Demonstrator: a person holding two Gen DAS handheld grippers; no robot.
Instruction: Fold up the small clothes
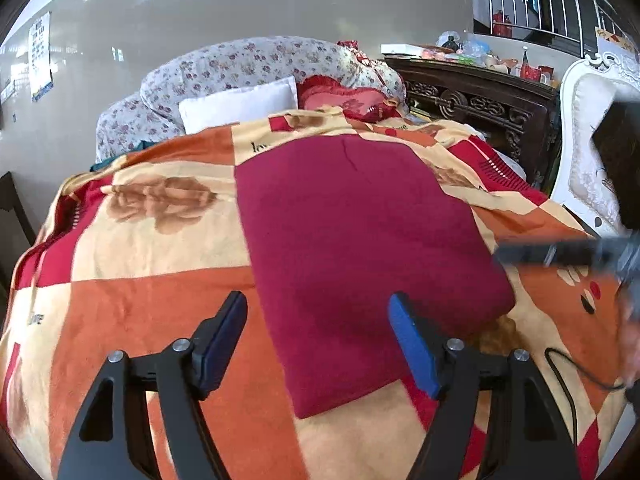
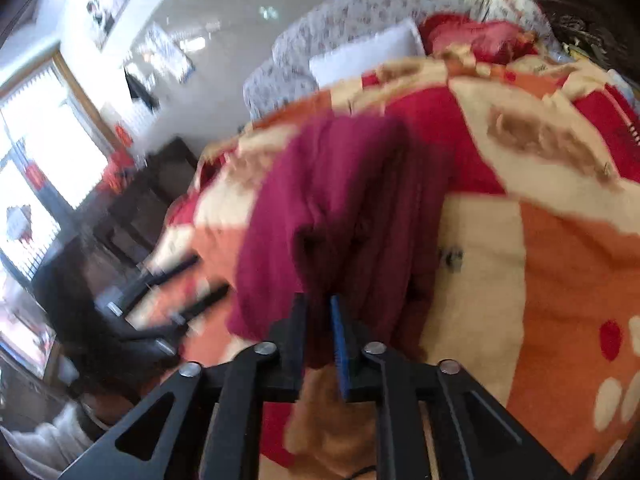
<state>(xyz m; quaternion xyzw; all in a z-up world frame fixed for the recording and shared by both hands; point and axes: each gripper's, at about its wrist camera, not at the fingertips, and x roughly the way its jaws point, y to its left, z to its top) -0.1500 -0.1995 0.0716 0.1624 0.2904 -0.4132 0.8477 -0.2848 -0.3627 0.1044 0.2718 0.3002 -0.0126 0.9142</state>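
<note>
Surface: we see a bed point(image 1: 132, 320) under a patchwork blanket point(image 1: 168, 292) in orange, cream and red squares, with brown flower prints and bits of lettering.
On the blanket, middle: we have a dark red garment point(image 1: 352, 232) lying flat in a neat rectangle, its near corner reaching toward us in the left wrist view.
Same garment, right wrist view: we find its near edge point(image 2: 344, 216) bunched into folds, blurred.
Far end: a white pillow point(image 1: 240, 104), a red cushion point(image 1: 340, 100) just beside it, and a floral quilt point(image 1: 224, 68) heaped behind both.
Right side: a thin black cable point(image 1: 568, 372) trails across the blanket.
</note>
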